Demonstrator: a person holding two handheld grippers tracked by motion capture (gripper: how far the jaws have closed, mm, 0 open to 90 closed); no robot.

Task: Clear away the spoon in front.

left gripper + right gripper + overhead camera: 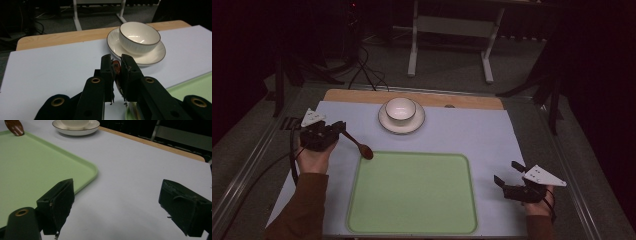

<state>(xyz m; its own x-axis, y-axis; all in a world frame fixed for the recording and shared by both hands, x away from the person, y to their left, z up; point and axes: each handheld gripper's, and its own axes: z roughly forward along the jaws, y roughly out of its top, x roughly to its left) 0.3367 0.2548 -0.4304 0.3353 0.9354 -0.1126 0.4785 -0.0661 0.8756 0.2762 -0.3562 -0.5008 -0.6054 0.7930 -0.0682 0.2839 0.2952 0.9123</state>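
My left tongs [341, 131] are clamped narrow on the handle of a brown wooden spoon [358, 144]; in the left gripper view the reddish handle [116, 68] sits pinched between the two black jaws. The spoon runs toward four o'clock from those tongs, its bowl end over the top left corner of the green tray [412, 220]. At about one o'clock from the left tongs a white bowl [400, 108] stands on a white saucer [387, 122], well apart from the spoon. My right tongs [507, 175] are spread wide and empty, just off the tray's right edge, above the pale surface [492, 135].
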